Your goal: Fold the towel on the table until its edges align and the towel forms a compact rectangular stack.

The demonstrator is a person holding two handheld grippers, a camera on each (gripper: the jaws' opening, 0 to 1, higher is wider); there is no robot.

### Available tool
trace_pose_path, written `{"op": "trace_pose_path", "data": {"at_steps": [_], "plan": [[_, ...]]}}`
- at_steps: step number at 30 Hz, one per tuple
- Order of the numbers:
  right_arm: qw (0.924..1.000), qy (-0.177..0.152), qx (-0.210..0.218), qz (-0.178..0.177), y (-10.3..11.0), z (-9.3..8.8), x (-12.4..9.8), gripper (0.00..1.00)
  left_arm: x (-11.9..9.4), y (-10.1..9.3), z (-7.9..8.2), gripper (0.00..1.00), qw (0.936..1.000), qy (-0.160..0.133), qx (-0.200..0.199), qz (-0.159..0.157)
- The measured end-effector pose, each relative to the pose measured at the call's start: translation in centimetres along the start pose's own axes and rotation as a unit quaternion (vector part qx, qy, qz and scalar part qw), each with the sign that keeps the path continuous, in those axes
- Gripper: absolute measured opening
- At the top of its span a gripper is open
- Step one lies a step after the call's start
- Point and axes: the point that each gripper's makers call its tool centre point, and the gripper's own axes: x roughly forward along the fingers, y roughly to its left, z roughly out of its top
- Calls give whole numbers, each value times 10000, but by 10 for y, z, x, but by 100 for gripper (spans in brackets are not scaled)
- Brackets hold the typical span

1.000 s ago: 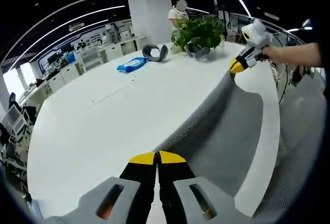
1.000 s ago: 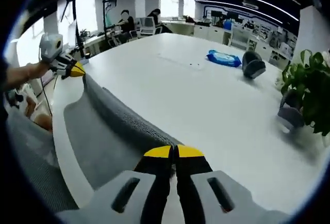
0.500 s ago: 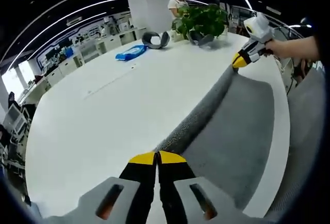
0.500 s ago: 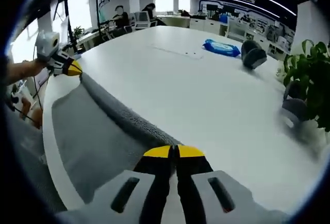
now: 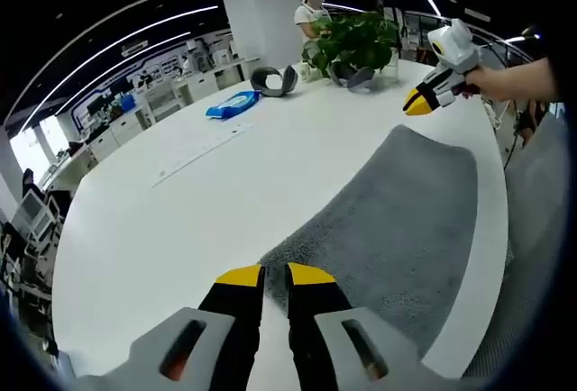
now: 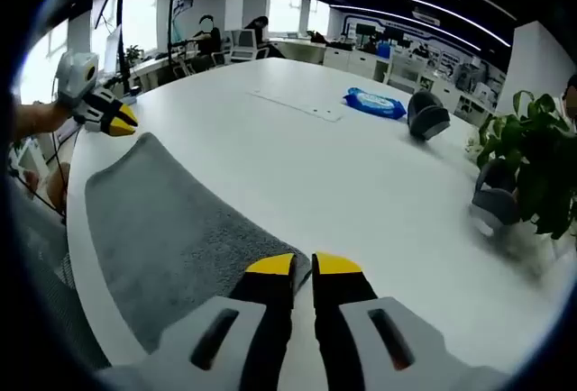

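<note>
The left gripper is seen slightly parted over one corner of the grey towel, the right gripper likewise at the other; both corners are best re-pinched evenly before another fold is drawn. The towel lies flat near the white table's edge, with a plant and desks beyond

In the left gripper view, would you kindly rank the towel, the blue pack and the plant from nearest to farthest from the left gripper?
1. Towel: right at the left gripper, spreading to the right.
2. Blue pack: far across the table, up and left.
3. Plant: at the table's far edge, upper right, somewhat beyond the pack.
</note>
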Motion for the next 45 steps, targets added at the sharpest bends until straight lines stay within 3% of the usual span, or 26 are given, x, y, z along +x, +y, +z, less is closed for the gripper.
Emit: {"op": "trace_pose_path", "data": {"at_steps": [9, 15, 17, 20, 24, 27, 28, 29, 30, 32, 39, 45], "plan": [[9996, -17, -97, 275, 30, -8, -12, 2, -15, -54, 4, 9, 9988, -191, -71, -441], [9980, 191, -277, 531, 52, -24, -15, 0, -19, -77, 2, 8, 9973, -213, -181, -680], [9972, 271, -292, 629, 58, -29, -15, 0, -20, -92, 0, 6, 9957, -191, -214, -877], [9952, 422, -357, 808, 69, -37, -15, 0, -19, -121, -11, 2, 9917, 54, -121, -1281], [9848, 1092, -754, 1120, 85, -62, -13, 0, -12, -146, -27, 1, 9865, 394, 151, -1580], [9735, 1479, -1348, 1108, 89, -80, -11, 0, -7, -146, -47, 1, 9814, 832, 730, -1567], [9713, 1462, -1518, 1099, 90, -82, -10, 0, -6, -145, -51, 1, 9798, 920, 871, -1548], [9725, 1297, -1625, 1048, 92, -78, -8, 0, -4, -144, -54, 1, 9777, 926, 1098, -1530], [9721, 1338, -1660, 983, 91, -79, -10, 0, -3, -146, -48, 1, 9779, 751, 1146, -1581], [9719, 1355, -1654, 987, 93, -79, -11, 0, -6, -145, -49, 1, 9778, 876, 1083, -1567], [9765, 1392, -1262, 1057, 99, -83, -16, 0, -1, -138, -50, 1, 9658, 1073, 1891, -1410], [9710, 1513, -1487, 1100, 116, -89, -24, 0, 4, -127, -49, 1, 9632, 1184, 2022, -1316]]}}
